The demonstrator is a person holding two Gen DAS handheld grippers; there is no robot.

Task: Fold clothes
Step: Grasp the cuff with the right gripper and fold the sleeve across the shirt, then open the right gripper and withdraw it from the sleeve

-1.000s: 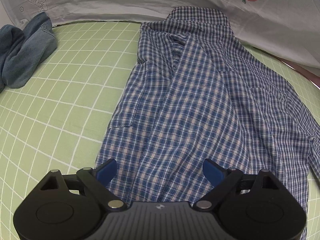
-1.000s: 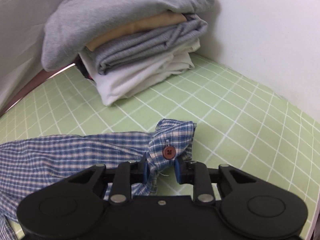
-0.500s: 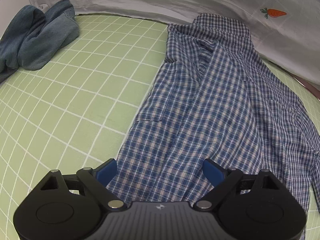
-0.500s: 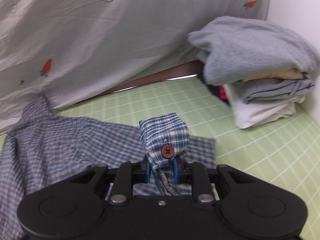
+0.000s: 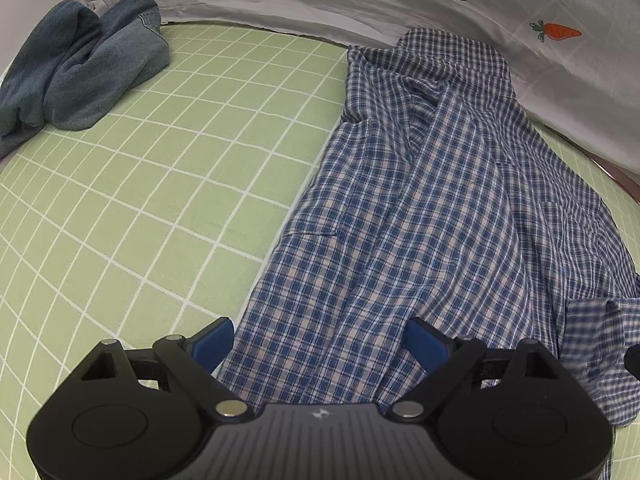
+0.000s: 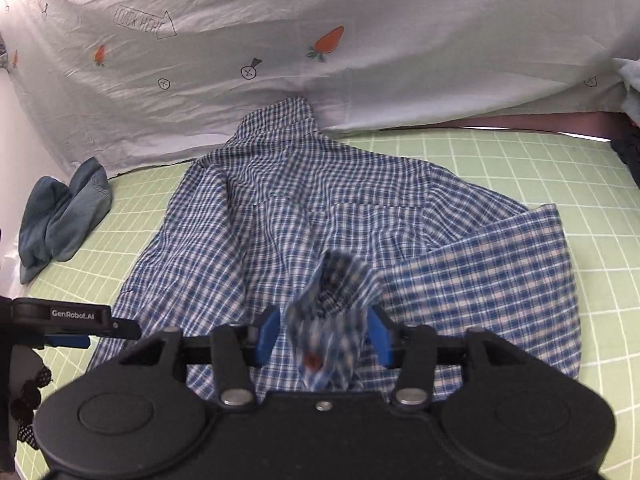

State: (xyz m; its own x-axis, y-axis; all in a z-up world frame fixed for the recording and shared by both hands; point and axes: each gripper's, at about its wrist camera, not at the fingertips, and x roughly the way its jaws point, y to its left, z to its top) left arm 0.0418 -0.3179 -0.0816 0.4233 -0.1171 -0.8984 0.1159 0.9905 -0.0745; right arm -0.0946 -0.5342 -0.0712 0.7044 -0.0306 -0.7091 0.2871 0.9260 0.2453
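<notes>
A blue-and-white checked shirt (image 5: pixel 420 208) lies on the green grid mat, collar at the far side; it also shows in the right wrist view (image 6: pixel 320 200). My left gripper (image 5: pixel 316 340) is open and empty, low over the shirt's near hem. My right gripper (image 6: pixel 324 332) has its jaws parted, and the blurred sleeve cuff (image 6: pixel 332 300) with a red button sits loose between them. The right sleeve (image 6: pixel 488 280) is folded across the shirt's right side. The left gripper shows at the left edge of the right wrist view (image 6: pixel 80 326).
Crumpled blue jeans (image 5: pixel 76 68) lie at the far left on the mat (image 5: pixel 140 200), also seen in the right wrist view (image 6: pixel 60 216). A white sheet (image 6: pixel 320 40) with carrot prints hangs along the far side.
My right gripper swung left, carrying the cuff over the shirt body, and its jaws have opened around the cuff. The left gripper shifted slightly left, staying open.
</notes>
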